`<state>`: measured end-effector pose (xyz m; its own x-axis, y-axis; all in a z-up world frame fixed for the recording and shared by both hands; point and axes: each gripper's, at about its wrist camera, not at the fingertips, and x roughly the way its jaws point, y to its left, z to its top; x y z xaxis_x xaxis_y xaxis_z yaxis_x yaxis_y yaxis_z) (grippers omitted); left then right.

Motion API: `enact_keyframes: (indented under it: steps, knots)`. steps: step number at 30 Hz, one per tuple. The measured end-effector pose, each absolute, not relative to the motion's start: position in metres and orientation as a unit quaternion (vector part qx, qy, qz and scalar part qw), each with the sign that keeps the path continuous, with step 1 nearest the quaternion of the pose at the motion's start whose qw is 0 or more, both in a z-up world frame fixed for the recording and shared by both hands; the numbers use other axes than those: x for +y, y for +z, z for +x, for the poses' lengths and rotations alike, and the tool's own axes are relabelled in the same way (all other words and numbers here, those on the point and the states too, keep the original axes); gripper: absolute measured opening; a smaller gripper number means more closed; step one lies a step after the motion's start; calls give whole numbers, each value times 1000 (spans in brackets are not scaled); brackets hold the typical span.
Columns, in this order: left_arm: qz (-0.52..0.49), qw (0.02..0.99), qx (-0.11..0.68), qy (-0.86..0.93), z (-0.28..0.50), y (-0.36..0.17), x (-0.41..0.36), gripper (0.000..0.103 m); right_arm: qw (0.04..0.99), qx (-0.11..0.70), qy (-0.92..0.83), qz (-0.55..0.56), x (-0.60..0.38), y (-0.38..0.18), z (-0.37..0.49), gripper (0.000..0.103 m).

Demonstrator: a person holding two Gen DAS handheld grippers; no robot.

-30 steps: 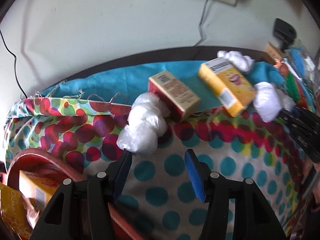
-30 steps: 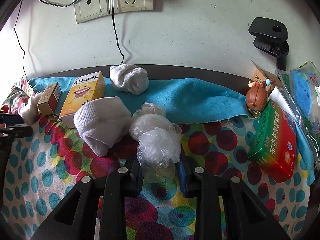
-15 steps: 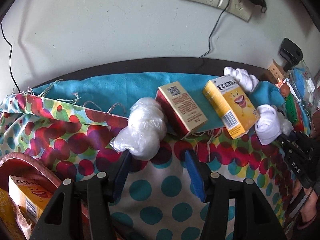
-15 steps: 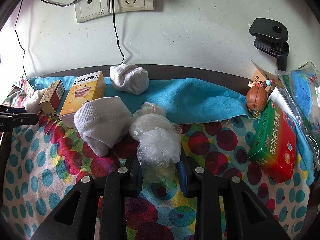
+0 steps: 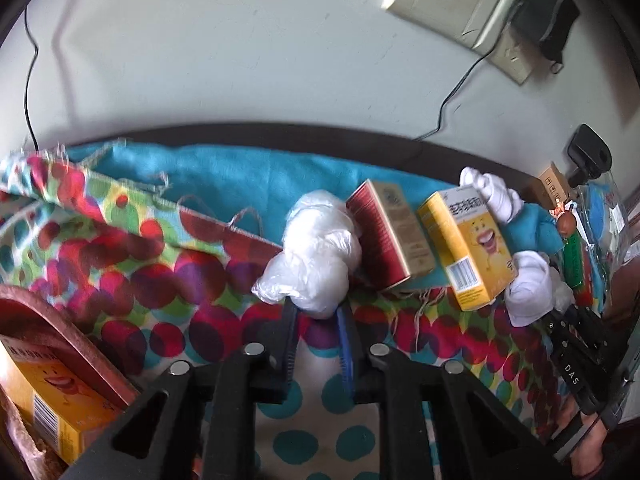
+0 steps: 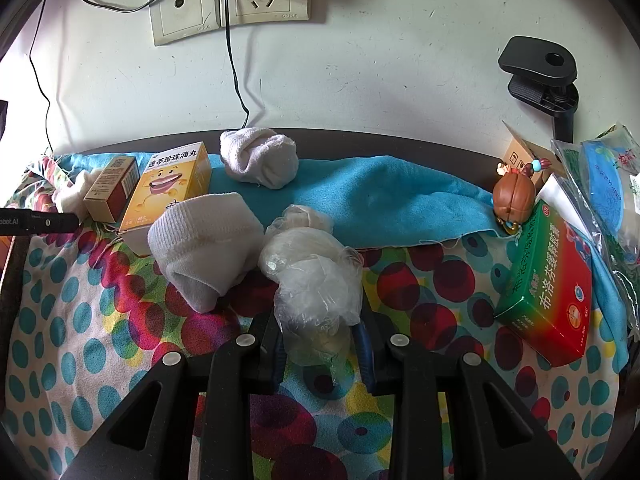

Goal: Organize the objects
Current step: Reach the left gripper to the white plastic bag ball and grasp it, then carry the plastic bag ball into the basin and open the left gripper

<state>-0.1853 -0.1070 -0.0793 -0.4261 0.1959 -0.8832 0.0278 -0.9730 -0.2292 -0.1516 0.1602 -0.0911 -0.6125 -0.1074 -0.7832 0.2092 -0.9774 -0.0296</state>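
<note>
left wrist view shows the left gripper (image 5: 318, 312), wide a moment ago, closing its jaws on the white crumpled plastic bag bundle (image 5: 316, 256) beside the red-and-gold box (image 5: 390, 236), while the right gripper (image 6: 320, 332) grips another clear plastic bundle (image 6: 316, 280), so both look ready to lift

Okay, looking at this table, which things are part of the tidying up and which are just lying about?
Part of the job:
left gripper, closing on a white bag bundle
right gripper, clamped on a clear bag bundle
yellow box
socks
green box

Lying about:
wall sockets
black clamp
</note>
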Motion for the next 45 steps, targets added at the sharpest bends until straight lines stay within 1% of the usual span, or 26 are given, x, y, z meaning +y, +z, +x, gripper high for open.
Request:
enact_keyframes:
  steps: [10, 21, 24, 32, 35, 41, 45]
  knots:
    - [-512, 54, -46, 856, -166, -70, -85, 17, 88, 60, -896, 431, 159, -91, -151, 28]
    - [-509, 71, -36, 857, -130, -66, -74, 17, 87, 62, -896, 431, 159, -91, -148, 28]
    - [-495, 54, -17, 867, -114, -59, -73, 17, 87, 63, -896, 431, 159, -91, -148, 28]
    - [-467, 13, -18, 884, -58, -35, -80, 17, 86, 66, -896, 430, 163, -93, -149, 28]
    - [-460, 6, 2, 888, -45, -29, -72, 17, 84, 70, -896, 429, 164, -94, -149, 28]
    - [-462, 27, -6, 887, -26, -26, -58, 17, 82, 75, -897, 429, 167, -96, -150, 28]
    - [-470, 35, -29, 882, -16, -28, -58, 17, 81, 76, -897, 428, 167, -96, -150, 28]
